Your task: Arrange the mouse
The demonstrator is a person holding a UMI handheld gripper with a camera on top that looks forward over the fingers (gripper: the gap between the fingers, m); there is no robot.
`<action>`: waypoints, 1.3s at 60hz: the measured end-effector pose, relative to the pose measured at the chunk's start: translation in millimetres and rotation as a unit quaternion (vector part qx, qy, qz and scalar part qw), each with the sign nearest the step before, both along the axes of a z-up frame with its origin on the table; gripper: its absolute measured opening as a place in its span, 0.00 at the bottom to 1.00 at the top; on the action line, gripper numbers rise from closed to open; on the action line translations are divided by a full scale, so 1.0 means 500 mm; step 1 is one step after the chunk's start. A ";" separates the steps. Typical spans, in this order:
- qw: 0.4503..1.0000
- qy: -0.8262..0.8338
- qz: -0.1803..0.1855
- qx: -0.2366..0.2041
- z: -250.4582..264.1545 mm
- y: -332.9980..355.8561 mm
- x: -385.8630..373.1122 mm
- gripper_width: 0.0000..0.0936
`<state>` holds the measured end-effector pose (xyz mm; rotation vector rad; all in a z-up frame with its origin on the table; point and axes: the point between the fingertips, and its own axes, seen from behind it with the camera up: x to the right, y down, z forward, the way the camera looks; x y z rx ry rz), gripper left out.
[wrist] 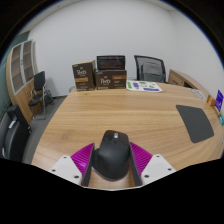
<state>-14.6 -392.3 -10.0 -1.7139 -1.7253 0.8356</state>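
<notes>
Gripping the mouse (pixel 111 156) w/ both pads, the gripper (pixel 111 160) has it clamped above the near edge of the wooden table (pixel 110 115). Pickup looks done; placing is left, prob. on the dark mat (pixel 195 123) off to the right. Mouse underside hidden, so can't tell if it's lifted or resting.

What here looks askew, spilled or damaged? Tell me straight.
Nothing stands out. The black mouse sits upright between the gripper fingers over the wooden table. The dark mouse pad lies flat beyond them, and the boxes stand squarely at the far edge.
</notes>
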 end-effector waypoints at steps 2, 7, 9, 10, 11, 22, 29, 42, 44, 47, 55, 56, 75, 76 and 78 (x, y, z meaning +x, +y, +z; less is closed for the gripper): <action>1.000 -0.002 0.006 -0.004 0.001 -0.006 -0.002 0.62; 1.000 -0.008 0.007 -0.013 0.006 -0.013 -0.005 0.55; 1.000 0.000 0.003 -0.013 0.014 -0.011 -0.010 0.44; 1.000 -0.002 -0.001 -0.015 0.012 -0.011 -0.010 0.42; 1.000 -0.006 -0.004 -0.017 0.011 -0.010 -0.008 0.42; 1.000 -0.016 0.004 -0.008 0.014 -0.015 0.002 0.40; 0.999 -0.028 0.006 -0.018 0.028 -0.012 0.014 0.39; 0.999 -0.016 0.008 -0.043 0.167 0.035 0.003 0.40; 0.999 -0.009 0.006 -0.044 0.197 0.052 -0.009 0.40; 0.999 0.004 0.002 -0.043 0.244 0.089 -0.027 0.40; 0.998 0.038 -0.019 -0.046 0.358 0.228 -0.088 0.40; 0.998 0.041 -0.021 -0.041 0.369 0.251 -0.098 0.40; 0.995 0.047 -0.086 0.027 0.317 0.670 -0.185 0.39; 0.995 0.043 -0.088 0.027 0.304 0.685 -0.185 0.39; 0.995 0.034 -0.092 0.027 0.273 0.714 -0.184 0.39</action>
